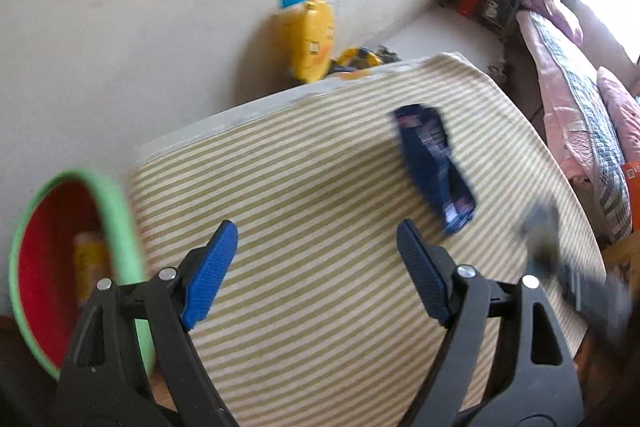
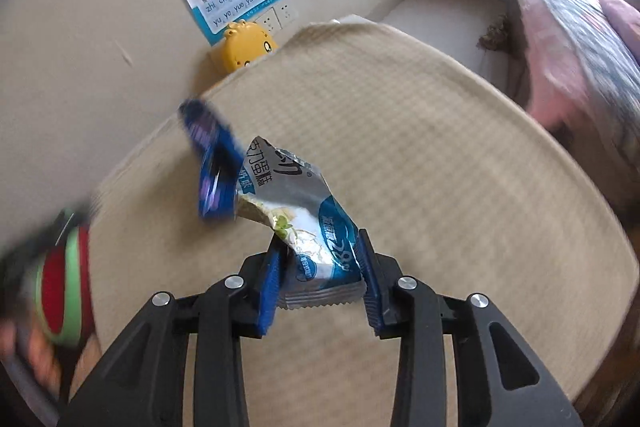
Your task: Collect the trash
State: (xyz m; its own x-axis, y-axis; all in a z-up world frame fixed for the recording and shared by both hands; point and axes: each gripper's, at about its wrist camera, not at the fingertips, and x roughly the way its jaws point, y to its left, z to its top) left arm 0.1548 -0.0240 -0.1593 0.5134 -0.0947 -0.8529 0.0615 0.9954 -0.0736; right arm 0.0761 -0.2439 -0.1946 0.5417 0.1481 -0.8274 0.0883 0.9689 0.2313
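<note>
Right gripper (image 2: 320,279) angled steeply down over the striped counter (image 2: 440,167), fingers (image 2: 269,291) clamped on a white-and-blue snack wrapper (image 2: 308,227). Wrapper's crimped bottom edge seated between the pads, crumpled upper part sticking up and forward past the tips. Dark blue wrapper (image 2: 212,163) lying flat on the cloth just beyond and left of the held one, motion-blurred. Red bin with green rim (image 2: 64,291) at the far left edge, off the counter's side.

Left gripper (image 1: 316,267) also tilted downward, fingers (image 1: 210,271) spread wide, nothing between them, only striped cloth below. Same dark blue wrapper (image 1: 434,167) ahead and to the right of the right-hand fingertip, apart from it. Bin (image 1: 116,211) close at the left, beside the left finger, something yellow inside, too blurred to identify.
</note>
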